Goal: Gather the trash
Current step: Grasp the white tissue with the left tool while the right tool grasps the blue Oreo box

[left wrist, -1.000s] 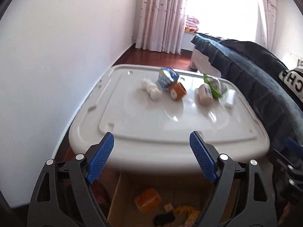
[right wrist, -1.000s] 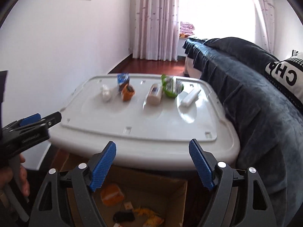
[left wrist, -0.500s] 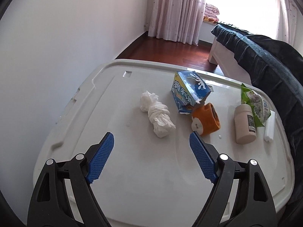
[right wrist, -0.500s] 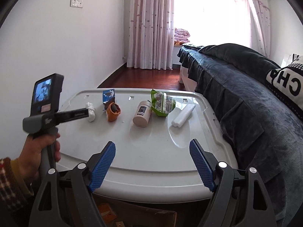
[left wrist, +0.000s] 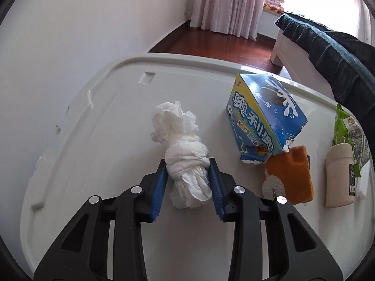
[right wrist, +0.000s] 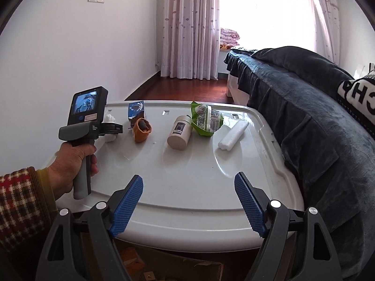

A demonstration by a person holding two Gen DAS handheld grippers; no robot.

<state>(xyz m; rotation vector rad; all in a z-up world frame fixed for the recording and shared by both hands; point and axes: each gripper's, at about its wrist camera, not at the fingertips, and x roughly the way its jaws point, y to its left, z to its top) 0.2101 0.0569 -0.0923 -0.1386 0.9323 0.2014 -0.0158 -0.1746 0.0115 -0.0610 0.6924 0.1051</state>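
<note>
A crumpled white tissue point(left wrist: 180, 135) lies on the white plastic lid point(left wrist: 112, 121). My left gripper point(left wrist: 187, 164) is closing on it, and both blue pads press into its lower half. In the right wrist view, a hand point(right wrist: 70, 164) holds the left gripper point(right wrist: 112, 127) at the lid's far left. My right gripper point(right wrist: 188, 201) hangs open over the lid's near edge with nothing between its fingers. Also on the lid are a torn blue carton point(left wrist: 262, 121), an orange pouch point(left wrist: 290, 175), a beige bottle point(right wrist: 180, 132), a green wrapper point(right wrist: 206, 119) and a white roll point(right wrist: 233, 135).
A cardboard box point(right wrist: 164, 267) with scraps in it sits below the lid's near edge. A bed under a dark blue blanket point(right wrist: 304, 117) runs along the right side. A white wall stands close on the left.
My left gripper has moved forward and down over the lid to the tissue, and its jaws have closed from wide open onto it. The right gripper has crept forward a little.
</note>
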